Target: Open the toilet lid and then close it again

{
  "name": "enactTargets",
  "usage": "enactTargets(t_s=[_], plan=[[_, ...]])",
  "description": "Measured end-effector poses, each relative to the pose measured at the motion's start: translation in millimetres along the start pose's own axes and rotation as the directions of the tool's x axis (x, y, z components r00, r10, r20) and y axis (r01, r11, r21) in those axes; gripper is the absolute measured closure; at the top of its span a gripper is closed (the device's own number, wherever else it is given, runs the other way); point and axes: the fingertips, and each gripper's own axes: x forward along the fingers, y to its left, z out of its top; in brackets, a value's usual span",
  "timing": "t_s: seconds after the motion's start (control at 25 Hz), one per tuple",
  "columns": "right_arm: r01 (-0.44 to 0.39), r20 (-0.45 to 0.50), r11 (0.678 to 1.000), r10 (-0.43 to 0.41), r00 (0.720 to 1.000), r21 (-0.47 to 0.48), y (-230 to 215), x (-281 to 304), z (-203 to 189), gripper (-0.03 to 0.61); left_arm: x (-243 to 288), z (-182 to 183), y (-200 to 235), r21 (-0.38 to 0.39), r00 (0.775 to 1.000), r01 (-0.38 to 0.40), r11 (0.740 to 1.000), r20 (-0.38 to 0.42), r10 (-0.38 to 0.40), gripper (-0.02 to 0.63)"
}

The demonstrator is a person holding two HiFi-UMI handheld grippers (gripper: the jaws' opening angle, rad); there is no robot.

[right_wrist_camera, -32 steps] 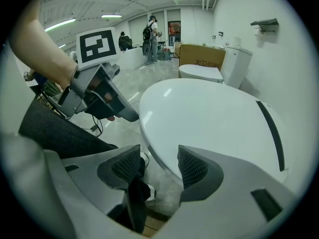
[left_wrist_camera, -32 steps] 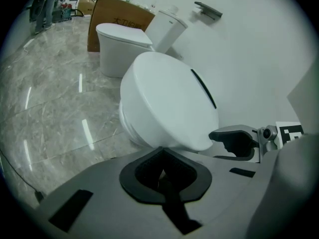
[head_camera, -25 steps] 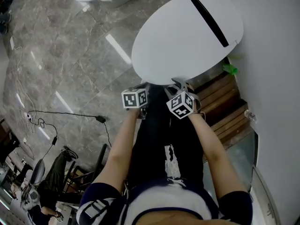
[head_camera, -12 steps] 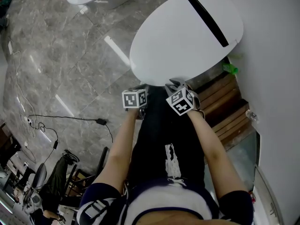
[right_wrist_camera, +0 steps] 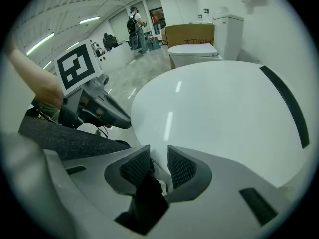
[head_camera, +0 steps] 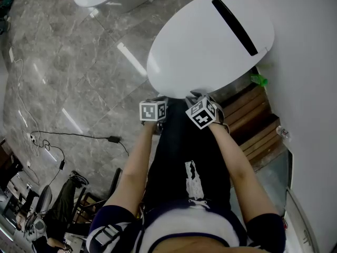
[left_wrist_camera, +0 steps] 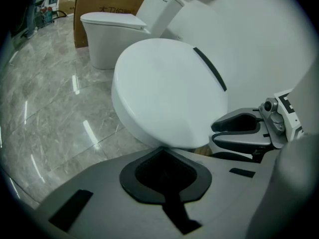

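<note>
Right gripper (right_wrist_camera: 158,157), fingers just closing, pinches front edge of toilet lid (right_wrist_camera: 224,118).

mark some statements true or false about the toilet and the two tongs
1. The lid is down. True.
2. The left tongs are wide open. False: they are shut and empty.
3. The lid's front edge sits between the right tongs. True; they have just been closing on it.
4. The lid is all black. False: it is white with one black strip.
5. A second toilet stands behind. True.
</note>
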Motion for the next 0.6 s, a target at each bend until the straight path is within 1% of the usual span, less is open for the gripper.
enactTargets(t_s=[0.2,0.44,0.52,0.56,0.6], plan=[[0.001,-0.028,1.000,0.000,1.000,0.017,-2,8,-4,0.469,3,1,0,0.007,1.000,0.020,1.000,-0.010,-0.020,0.609],[0.004,-0.052,1.000,-0.002,0.999,0.027,-5,14,-5,0.469,6,2,1,-0.010,0.999,0.051,0.999,-0.009,-0.052,0.609],[-0.006,-0.065,0.999,0.009,0.998,0.038,-4,14,-6,0.469,8,1,2,-0.032,0.997,0.072,0.997,-0.018,-0.072,0.609],[-0.020,-0.077,0.999,0.024,0.997,0.050,-3,12,-5,0.469,7,2,2,-0.052,0.996,0.083,0.995,-0.028,-0.084,0.609],[-0.039,-0.086,0.997,0.045,0.995,0.067,1,8,-4,0.482,5,3,1,-0.077,0.995,0.091,0.993,-0.036,-0.094,0.609]])
